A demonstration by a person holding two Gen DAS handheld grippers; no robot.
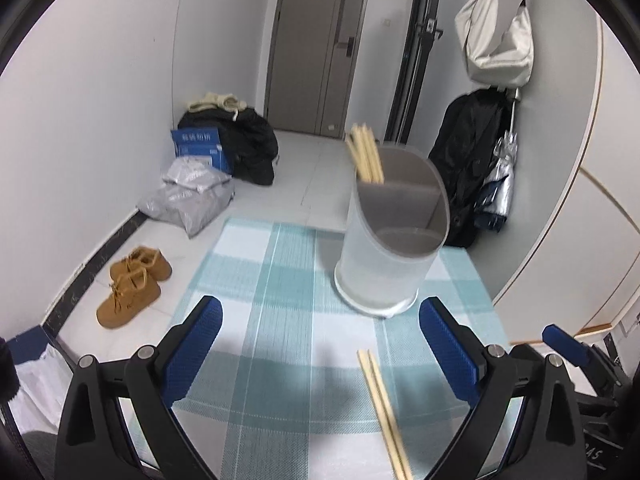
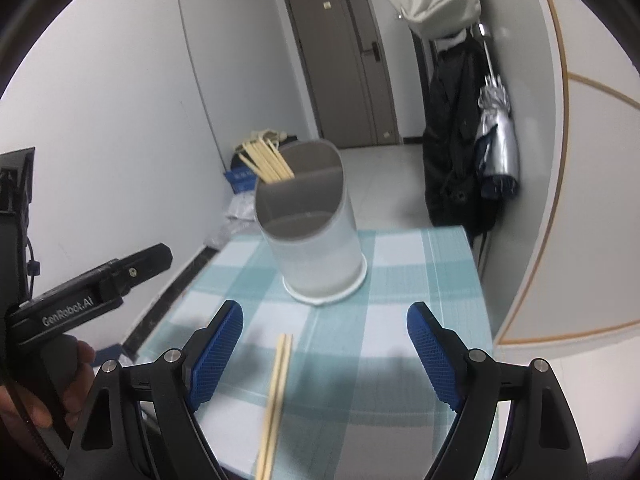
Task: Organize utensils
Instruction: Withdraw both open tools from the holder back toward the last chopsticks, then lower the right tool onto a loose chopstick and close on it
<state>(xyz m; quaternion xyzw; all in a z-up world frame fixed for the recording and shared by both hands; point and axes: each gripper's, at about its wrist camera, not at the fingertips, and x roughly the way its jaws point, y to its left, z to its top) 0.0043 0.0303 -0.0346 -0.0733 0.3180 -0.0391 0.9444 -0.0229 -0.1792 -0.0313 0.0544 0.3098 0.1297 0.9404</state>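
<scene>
I have both grippers over the near end of the table, and neither one holds anything. My left gripper [image 1: 320,348] has its blue pads spread wide, with checked cloth showing between them. My right gripper [image 2: 324,354] is spread just as wide.

The pair of loose chopsticks [image 2: 276,396] lies flat on the teal checked tablecloth [image 2: 400,304], side by side, running from the near edge toward the holder. In the right wrist view it sits between my right fingers, a little left of centre, touching neither pad. In the left wrist view the same pair [image 1: 382,408] lies toward the right, near the inside of the right-hand finger but apart from it.

The utensil holder [image 1: 384,264] stands upright farther along the cloth, a frosted white cylinder with a grey divided insert. A bundle of chopsticks [image 1: 365,154] leans out of its far left compartment; the near compartment looks empty.

At the left edge of the right wrist view I see the left gripper's black body, gripped by the operator's hand [image 2: 70,392].
</scene>
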